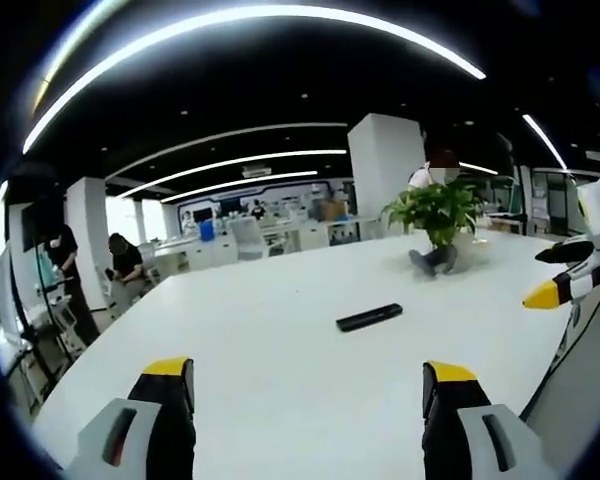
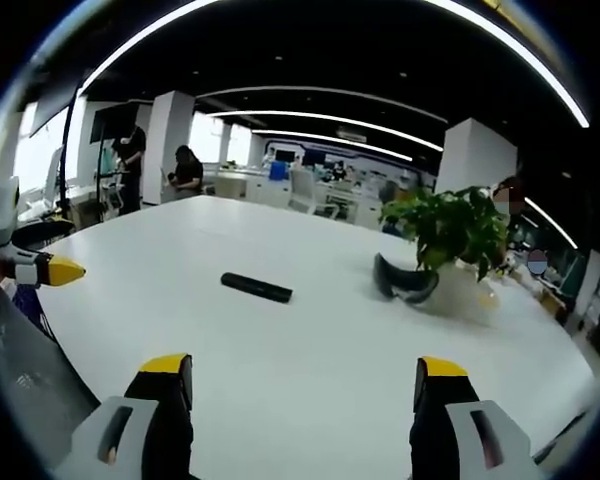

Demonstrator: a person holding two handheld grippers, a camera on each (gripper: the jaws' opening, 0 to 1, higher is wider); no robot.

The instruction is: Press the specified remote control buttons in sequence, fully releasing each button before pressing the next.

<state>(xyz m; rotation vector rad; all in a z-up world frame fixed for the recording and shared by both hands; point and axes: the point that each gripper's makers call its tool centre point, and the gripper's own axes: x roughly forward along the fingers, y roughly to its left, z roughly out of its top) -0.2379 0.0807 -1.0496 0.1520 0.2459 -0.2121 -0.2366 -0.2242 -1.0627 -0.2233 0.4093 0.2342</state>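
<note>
The left claw (image 1: pixel 307 375) and right claw (image 2: pixel 304 370) both gape wide, gripping nothing. The remote (image 1: pixel 369 317) lies at twelve o'clock on the white counter (image 1: pixel 280 400), a potted plant (image 1: pixel 437 212) at one o'clock.

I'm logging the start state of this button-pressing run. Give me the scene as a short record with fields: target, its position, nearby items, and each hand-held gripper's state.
target: black remote control
position: lying flat on the white table, apart from both grippers, untouched
nearby: potted green plant farther along the table, a dark curved object at its base
left hand-held gripper: open, jaws wide, holding nothing
right hand-held gripper: open, jaws wide, holding nothing
background: people at desks beyond the table
</note>
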